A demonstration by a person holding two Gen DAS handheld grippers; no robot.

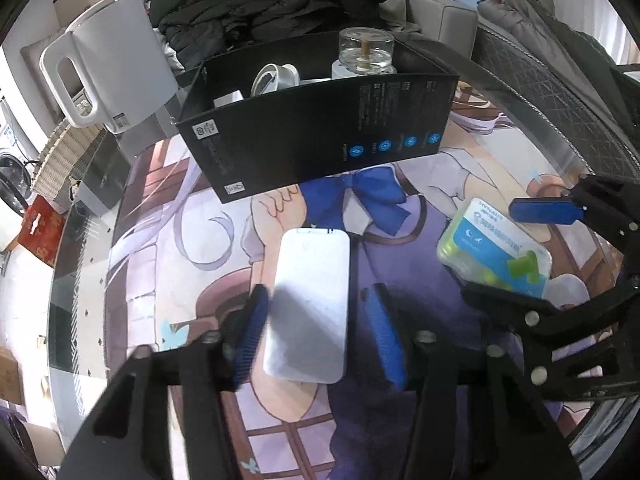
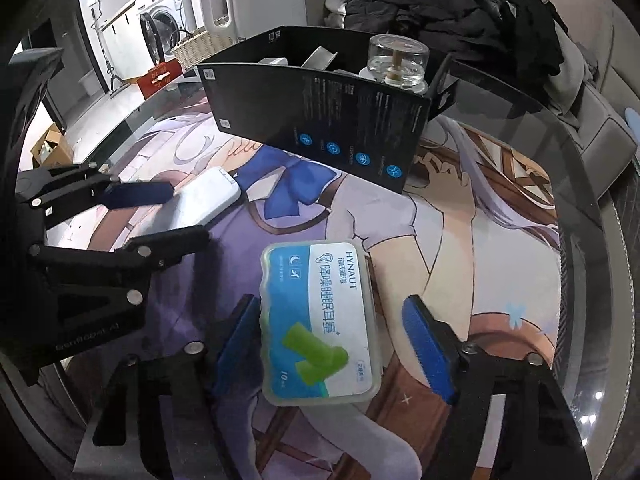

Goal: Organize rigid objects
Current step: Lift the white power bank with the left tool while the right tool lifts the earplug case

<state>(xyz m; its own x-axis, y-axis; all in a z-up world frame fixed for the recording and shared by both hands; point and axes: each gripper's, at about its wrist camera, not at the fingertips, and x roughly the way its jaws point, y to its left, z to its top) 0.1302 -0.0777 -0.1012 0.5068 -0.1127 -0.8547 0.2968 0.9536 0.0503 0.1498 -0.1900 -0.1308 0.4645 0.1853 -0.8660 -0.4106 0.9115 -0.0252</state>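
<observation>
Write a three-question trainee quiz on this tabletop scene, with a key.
1. True or false: the left hand-held gripper is shut on the white case.
2. What lies between the right hand-held gripper's open fingers?
A. glass jar
B. earplug box
C. kettle
3. Where does the glass jar stand?

Key:
1. False; its fingers are open on either side of the case.
2. B, the earplug box.
3. In the black box.

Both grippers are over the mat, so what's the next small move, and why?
Probably close the left gripper on the white case: its open fingers already straddle it. The right gripper likewise brackets the earplug box, and the black box waits behind.
</observation>
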